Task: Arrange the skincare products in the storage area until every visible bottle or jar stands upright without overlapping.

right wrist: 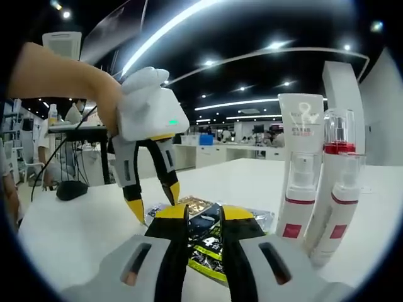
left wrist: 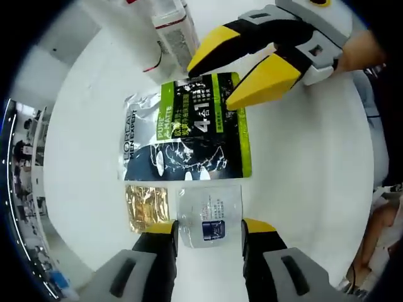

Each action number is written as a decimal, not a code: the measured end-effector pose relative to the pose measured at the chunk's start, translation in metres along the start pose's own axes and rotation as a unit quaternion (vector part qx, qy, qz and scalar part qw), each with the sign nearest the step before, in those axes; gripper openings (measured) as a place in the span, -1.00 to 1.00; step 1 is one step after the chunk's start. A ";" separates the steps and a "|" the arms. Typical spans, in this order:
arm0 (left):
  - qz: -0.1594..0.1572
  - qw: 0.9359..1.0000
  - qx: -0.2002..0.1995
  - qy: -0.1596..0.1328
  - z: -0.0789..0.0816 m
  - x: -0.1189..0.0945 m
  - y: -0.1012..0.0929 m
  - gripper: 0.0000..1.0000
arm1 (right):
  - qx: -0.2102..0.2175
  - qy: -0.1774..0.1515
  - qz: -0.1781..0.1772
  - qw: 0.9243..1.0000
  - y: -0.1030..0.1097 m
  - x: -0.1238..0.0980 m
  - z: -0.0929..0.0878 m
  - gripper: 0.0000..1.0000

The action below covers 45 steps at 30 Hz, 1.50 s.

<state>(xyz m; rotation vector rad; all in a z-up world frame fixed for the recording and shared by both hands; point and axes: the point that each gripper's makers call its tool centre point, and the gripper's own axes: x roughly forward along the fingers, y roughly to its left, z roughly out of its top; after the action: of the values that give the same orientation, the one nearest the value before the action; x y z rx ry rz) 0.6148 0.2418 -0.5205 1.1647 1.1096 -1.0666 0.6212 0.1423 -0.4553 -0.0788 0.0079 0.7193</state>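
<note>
Flat on the white table lies a black-and-green L'Oreal sachet (left wrist: pixel 189 135) (right wrist: pixel 211 248). Below it rest a gold sachet (left wrist: pixel 146 204) and a clear sachet (left wrist: pixel 208 214) printed with a blue jar. My left gripper (left wrist: pixel 211 228) (right wrist: pixel 155 204) is open, its yellow tips flanking the clear sachet's near edge from just above. My right gripper (left wrist: pixel 211 88) (right wrist: pixel 204 217) is open too, tips at the far edge of the black-and-green sachet. A white tube (right wrist: pixel 299 170) (left wrist: pixel 135 38) and red-capped pump bottles (right wrist: pixel 337 182) stand upright together.
A boxed bottle (left wrist: pixel 173 31) stands beside the tube at the table's far side. The white table (left wrist: pixel 302 163) runs bare to the right of the sachets. A person's hand (right wrist: pixel 63 78) holds the left gripper. Office desks lie beyond the table edge.
</note>
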 end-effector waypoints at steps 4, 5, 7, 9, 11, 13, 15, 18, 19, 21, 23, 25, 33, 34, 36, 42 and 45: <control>-0.009 1.000 0.001 0.004 0.000 0.000 -0.001 -0.18 | -0.002 0.002 0.001 1.000 0.001 0.001 -0.001 -0.63; -0.012 1.000 -0.001 0.005 0.000 0.000 -0.001 -0.17 | -0.002 0.002 0.002 1.000 0.001 0.001 -0.001 -0.63; -0.021 1.000 -0.004 0.007 -0.001 0.001 -0.002 -0.17 | -0.009 0.004 0.004 1.000 0.003 0.002 -0.002 -0.62; -0.024 1.000 -0.006 0.008 -0.001 0.001 -0.002 -0.17 | -0.009 0.003 0.005 1.000 0.003 0.001 -0.001 -0.63; -0.027 1.000 0.002 0.010 -0.001 0.001 -0.002 -0.17 | -0.008 0.004 0.004 1.000 0.002 0.001 -0.001 -0.62; -0.029 1.000 0.003 0.010 0.000 0.001 -0.003 -0.16 | -0.008 0.004 0.005 1.000 0.003 0.001 -0.001 -0.63; -0.032 0.999 0.005 0.009 0.000 0.001 -0.004 -0.16 | -0.010 0.004 0.005 1.000 0.003 0.002 -0.002 -0.62; -0.035 0.999 0.005 0.007 0.001 0.001 -0.004 -0.16 | -0.011 0.006 0.006 1.000 0.002 0.002 -0.002 -0.62; -0.035 0.999 0.004 0.007 0.001 0.001 -0.005 -0.16 | -0.012 0.007 0.006 1.000 0.002 0.003 -0.003 -0.62; -0.034 0.999 0.002 0.006 0.001 0.001 -0.005 -0.15 | -0.013 0.007 0.007 1.000 0.002 0.004 -0.003 -0.62; -0.033 0.999 0.001 0.006 0.001 0.001 -0.005 -0.14 | -0.013 0.008 0.006 1.000 0.001 0.005 -0.003 -0.62; -0.026 1.000 0.008 0.006 0.002 0.000 -0.007 -0.15 | -0.014 0.008 0.006 1.000 0.000 0.005 -0.004 -0.62; -0.016 1.000 0.020 0.017 0.003 0.000 -0.007 -0.17 | -0.017 0.010 0.006 1.000 -0.001 0.006 -0.005 -0.62; -0.009 1.000 0.008 0.019 0.002 -0.001 -0.006 -0.19 | -0.018 0.011 0.006 1.000 -0.001 0.006 -0.005 -0.62; -0.017 1.000 -0.006 0.024 0.001 -0.001 -0.010 -0.32 | -0.021 0.012 0.006 1.000 -0.001 0.007 -0.005 -0.62; -0.025 0.999 0.008 0.027 0.001 0.000 -0.013 -0.38 | -0.022 0.013 0.009 1.000 0.001 0.006 -0.006 -0.62; -0.032 0.999 0.000 0.021 0.000 0.000 -0.013 -0.39 | -0.024 0.014 0.010 1.000 0.001 0.007 -0.006 -0.62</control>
<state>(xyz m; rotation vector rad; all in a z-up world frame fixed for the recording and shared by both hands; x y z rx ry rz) 0.6023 0.2404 -0.5226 1.1641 1.1867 -1.0954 0.6255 0.1474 -0.4618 -0.1358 0.0186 0.7389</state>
